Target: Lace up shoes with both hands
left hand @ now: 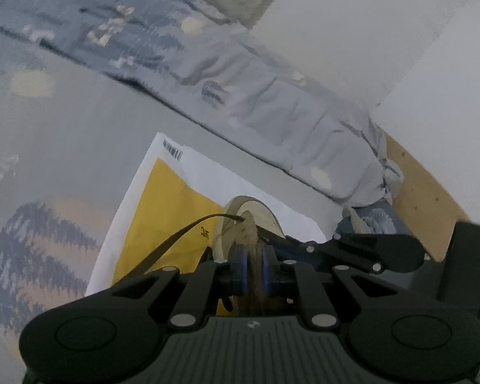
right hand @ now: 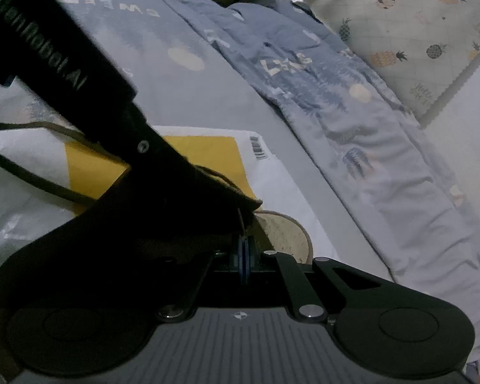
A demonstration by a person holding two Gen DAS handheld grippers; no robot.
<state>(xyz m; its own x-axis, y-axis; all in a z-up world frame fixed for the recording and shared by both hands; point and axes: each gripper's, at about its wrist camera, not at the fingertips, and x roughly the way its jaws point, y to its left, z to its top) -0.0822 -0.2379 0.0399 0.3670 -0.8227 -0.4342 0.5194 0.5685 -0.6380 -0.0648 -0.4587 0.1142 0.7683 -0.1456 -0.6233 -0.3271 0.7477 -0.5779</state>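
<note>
Nearest, the left gripper (left hand: 254, 268) has its blue pads (left hand: 241, 268) pinched on a tan part of the shoe (left hand: 256, 220), seemingly the tongue or upper; left of it a dark lace (left hand: 176, 240) arcs loose over the yellow-and-white paper (left hand: 163, 198) under the shoe, on a bed; further right the right gripper (right hand: 244, 252) is fully closed, likely nipping a lace strand, though too dark to confirm; lacing looks partway at best, since how many eyelets are threaded stays hidden, and no bow shows.
</note>
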